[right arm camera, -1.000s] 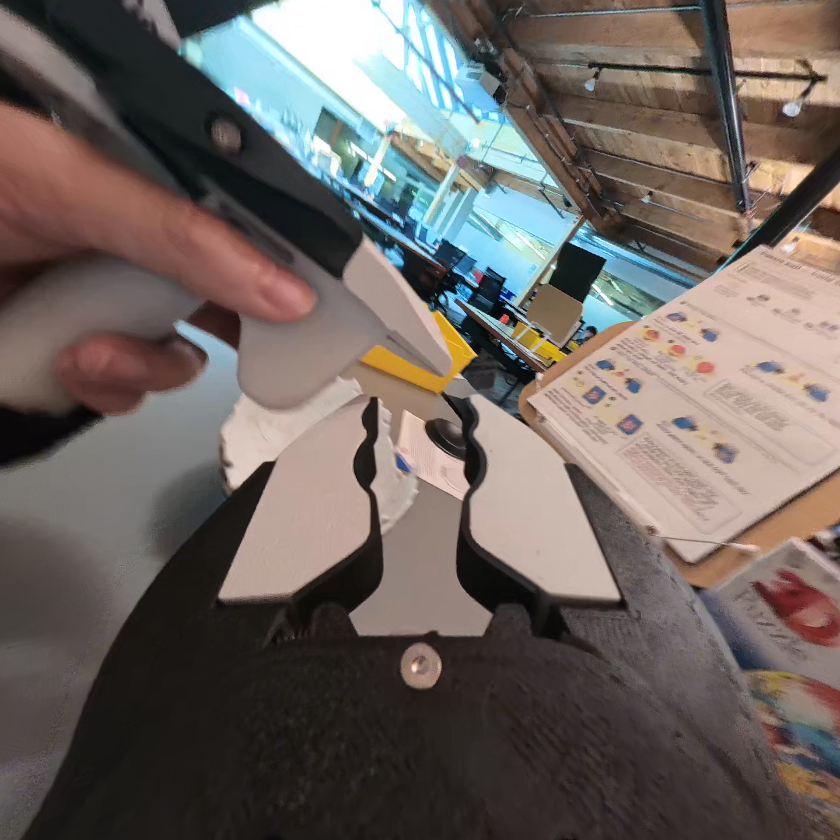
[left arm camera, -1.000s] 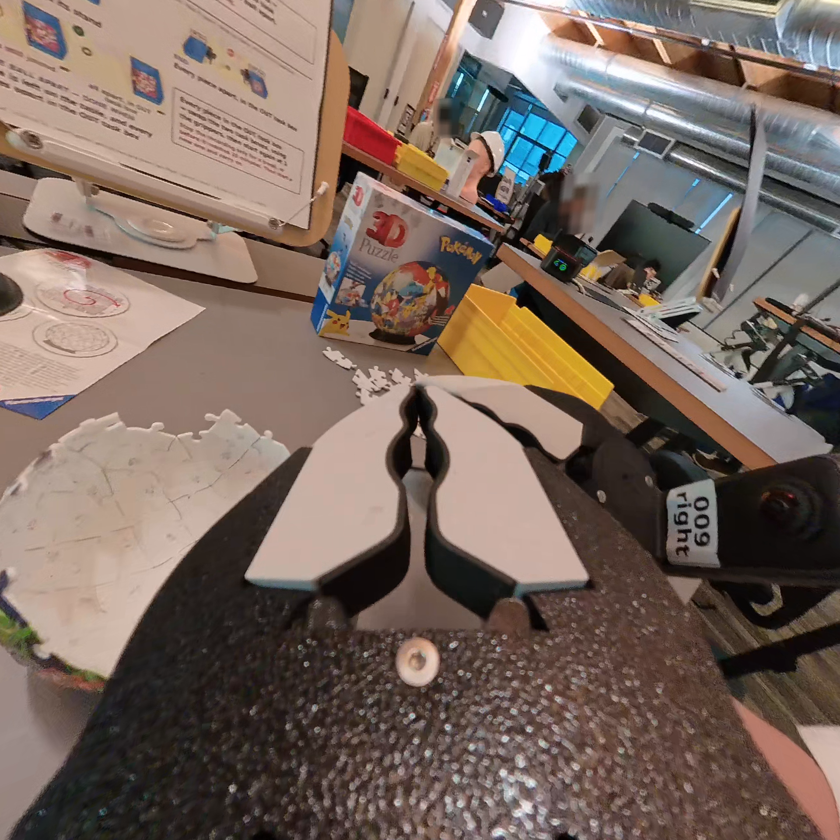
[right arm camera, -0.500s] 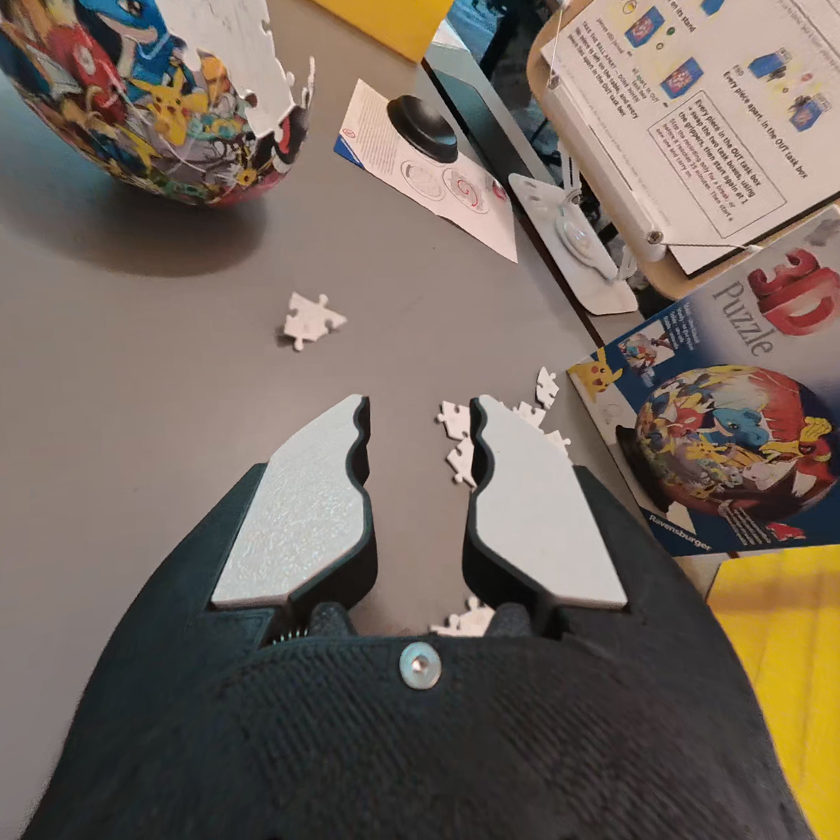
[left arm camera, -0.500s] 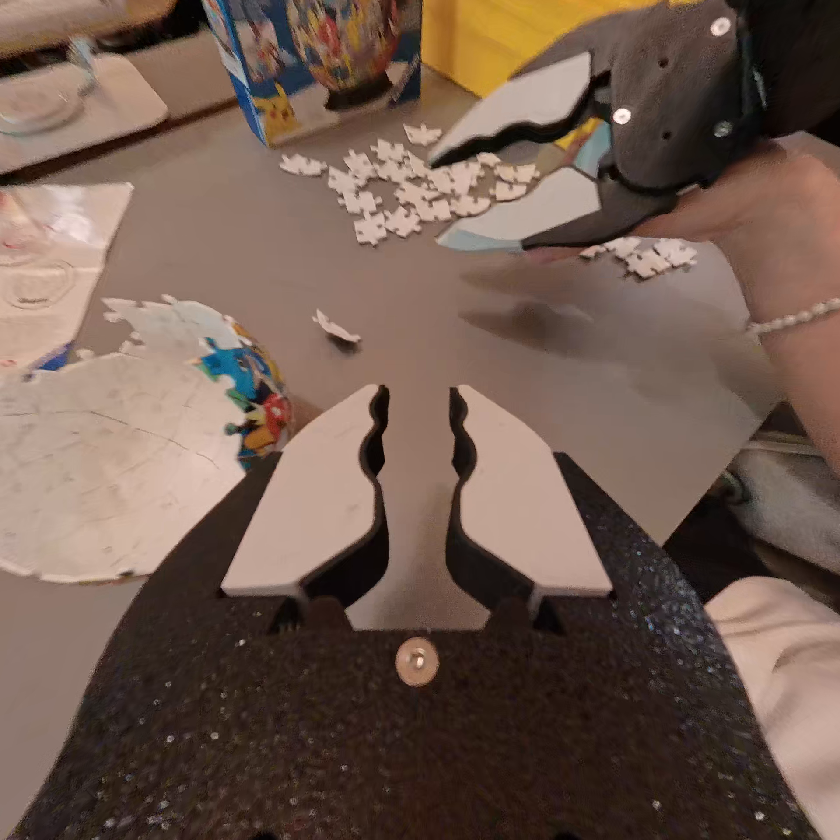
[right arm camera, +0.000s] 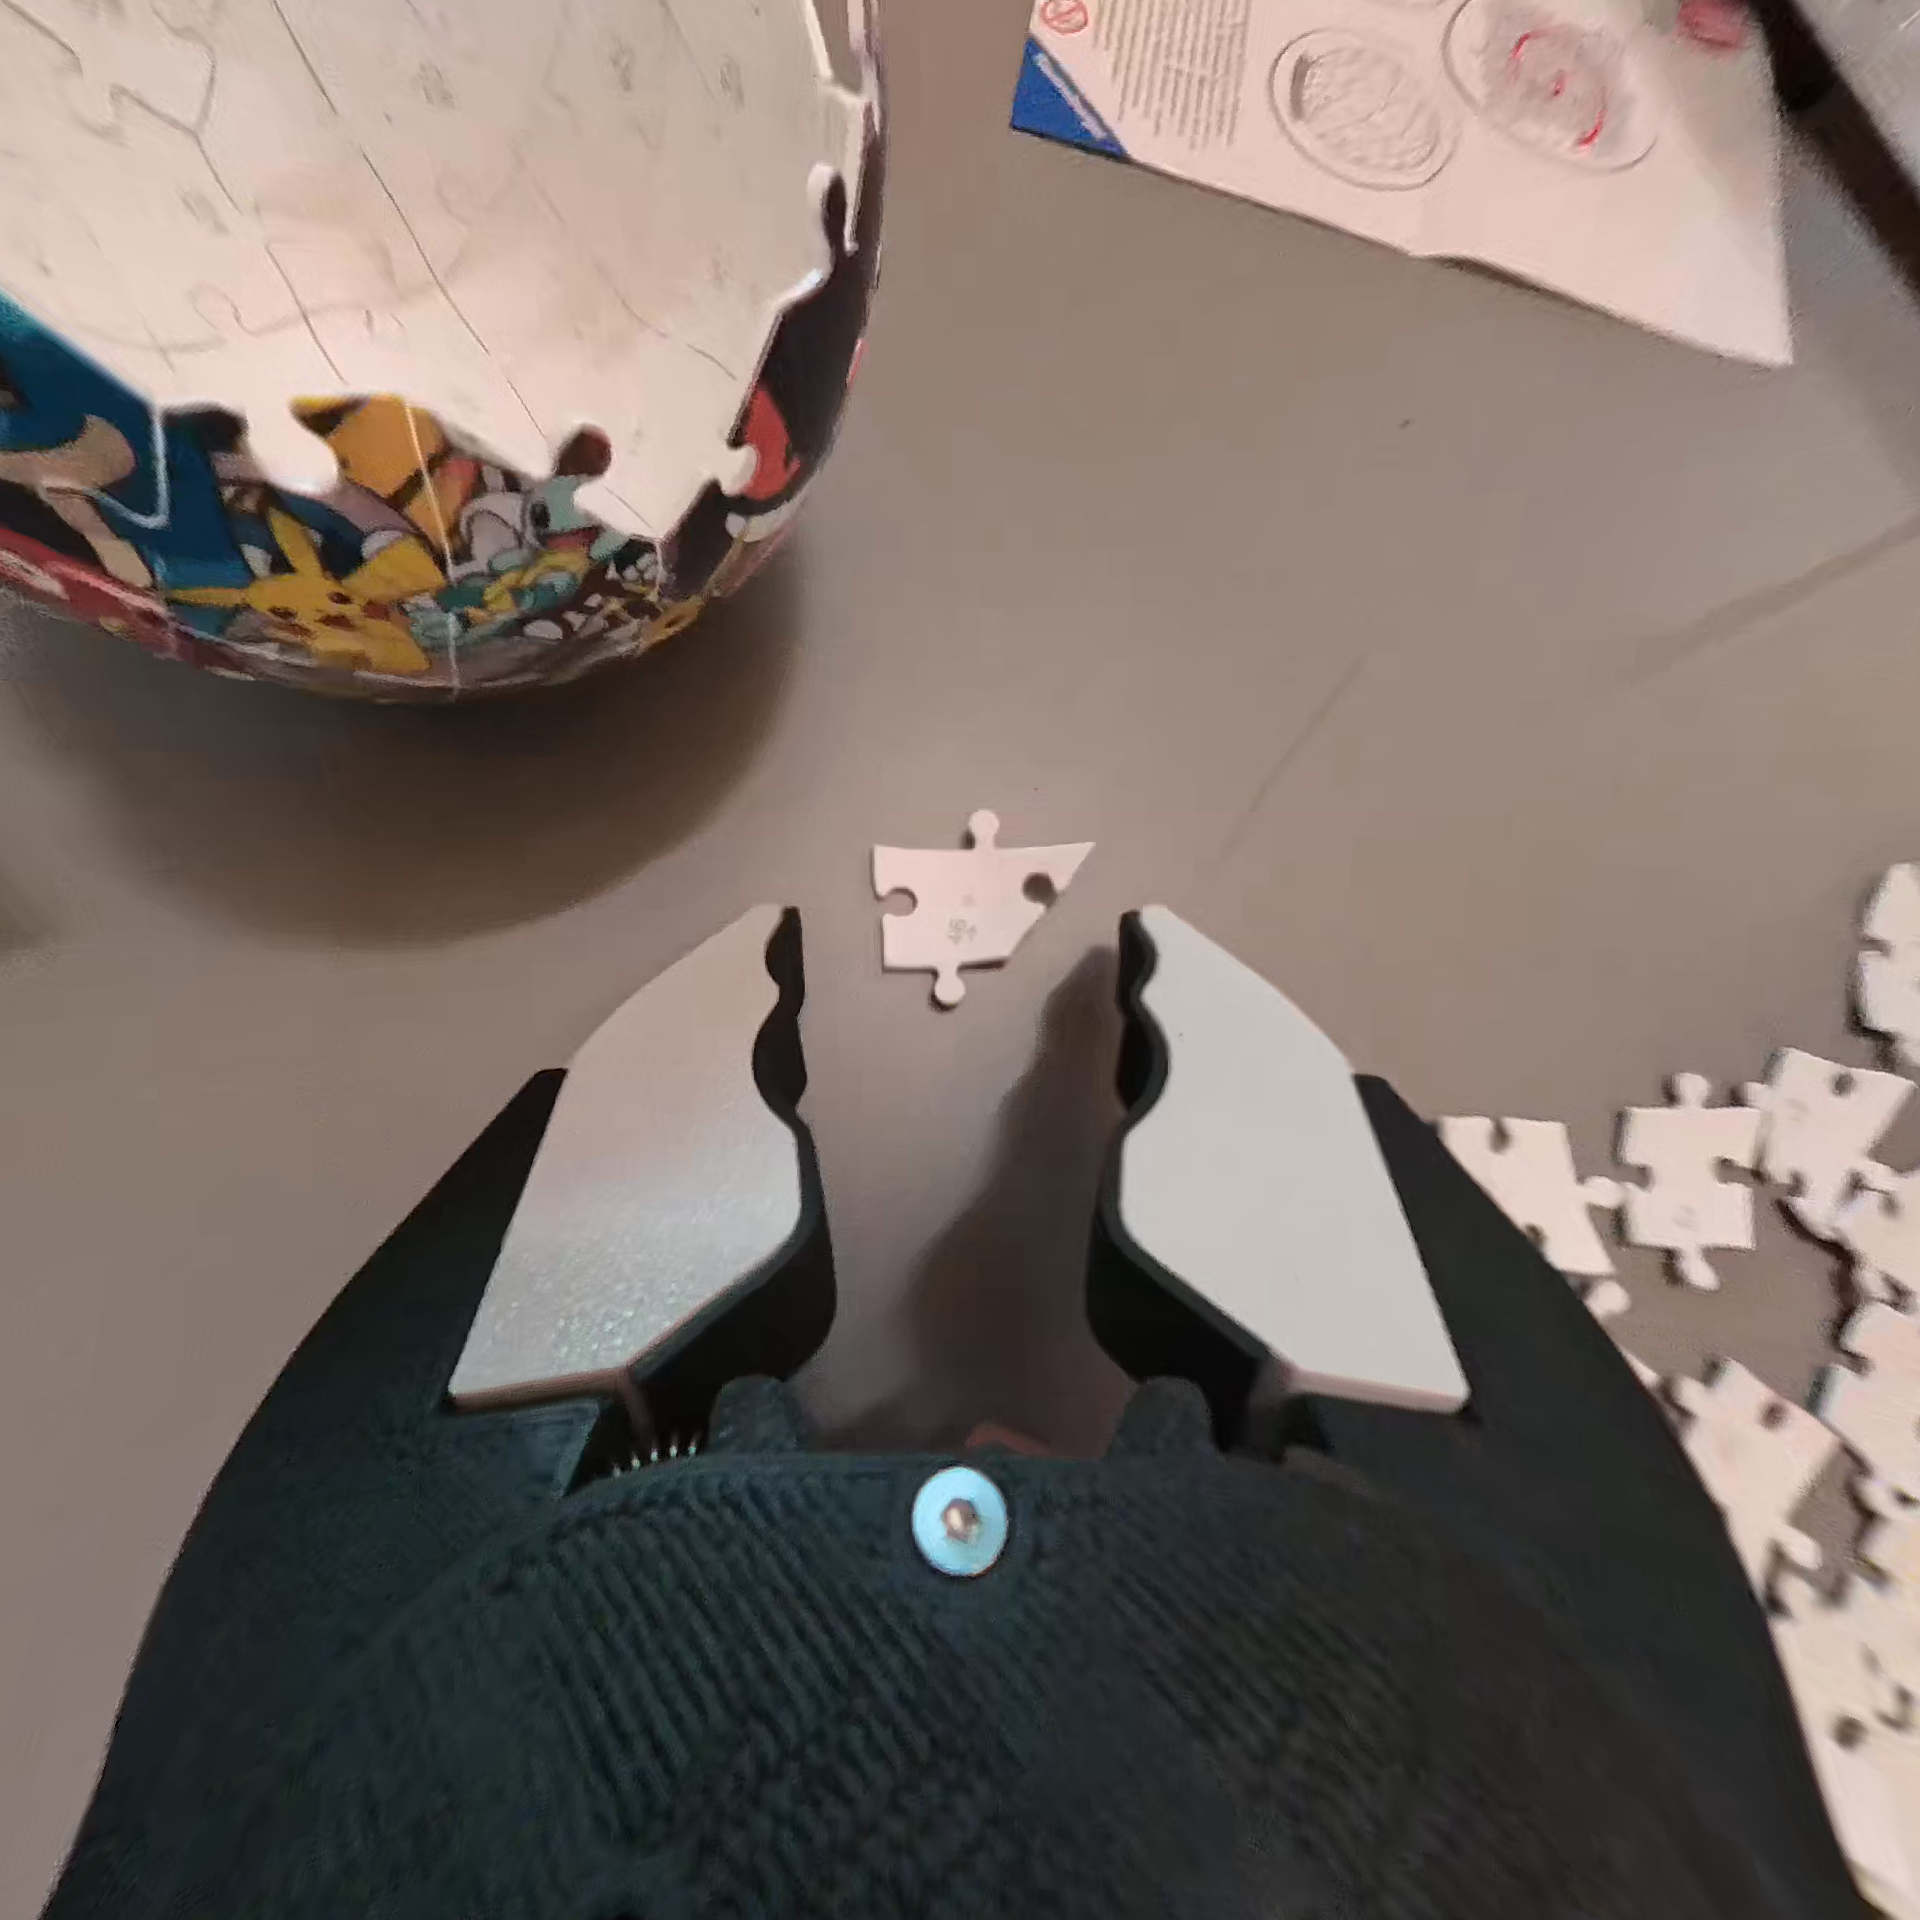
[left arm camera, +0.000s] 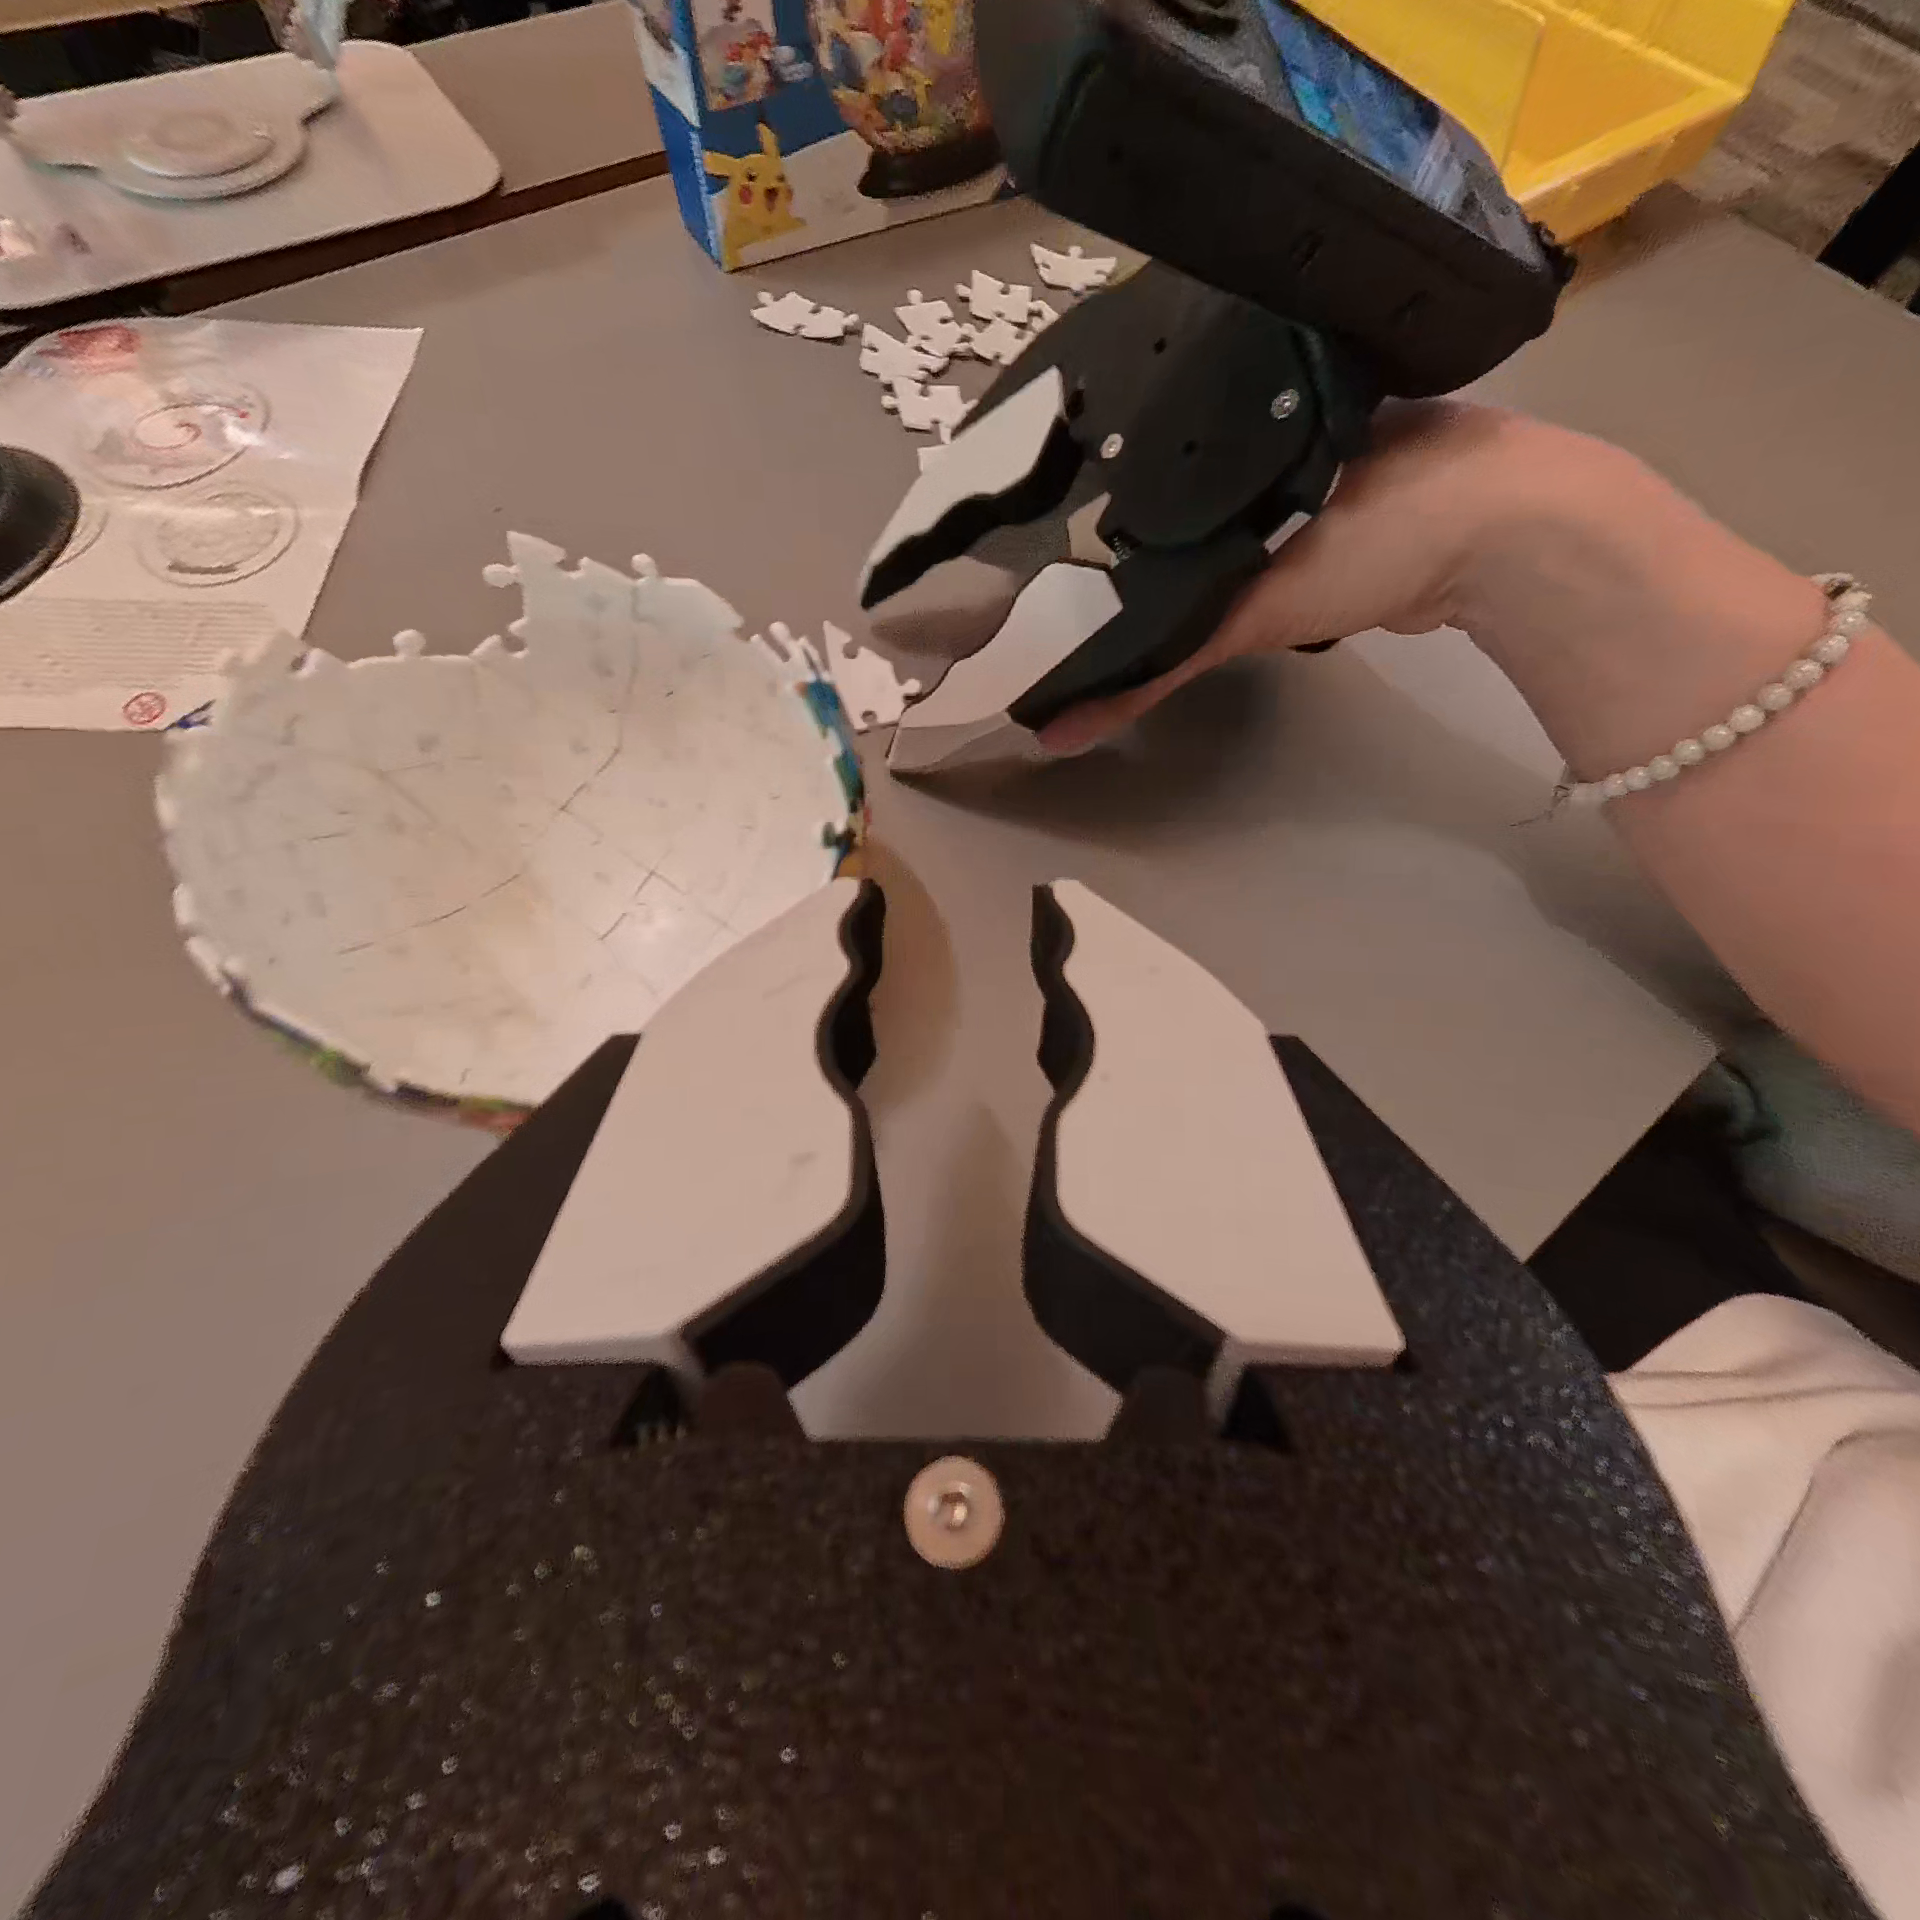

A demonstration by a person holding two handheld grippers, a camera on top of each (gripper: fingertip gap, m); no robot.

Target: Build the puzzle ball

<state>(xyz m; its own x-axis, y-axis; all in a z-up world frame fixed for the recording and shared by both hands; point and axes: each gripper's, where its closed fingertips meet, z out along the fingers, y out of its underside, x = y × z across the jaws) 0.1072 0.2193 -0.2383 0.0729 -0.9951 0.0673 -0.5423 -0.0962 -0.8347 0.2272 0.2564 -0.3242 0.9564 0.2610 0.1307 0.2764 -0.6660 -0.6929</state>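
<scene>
The half-built puzzle ball [left arm camera: 499,831] lies on the grey table like a bowl, white inside, colourful outside; it also shows in the right wrist view [right arm camera: 416,364] at top left. A single white piece [right arm camera: 971,914] lies face down on the table just beyond the tips of my right gripper [right arm camera: 961,914], which is open and empty. In the left wrist view the right gripper [left arm camera: 899,665] points down next to the ball's right rim, with the piece [left arm camera: 862,675] beside it. My left gripper [left arm camera: 956,894] is open and empty, just right of the ball's near rim.
A heap of loose white pieces [left arm camera: 956,332] lies behind, also at the right edge of the right wrist view [right arm camera: 1766,1247]. The puzzle box [left arm camera: 821,114] and a yellow bin [left arm camera: 1558,94] stand at the back. An instruction sheet [left arm camera: 177,488] lies left, with a black stand [left arm camera: 31,514].
Both grippers tilted down from the room to the table. The right gripper moved left from the piece heap to the single piece by the ball. The left gripper closed in on the ball.
</scene>
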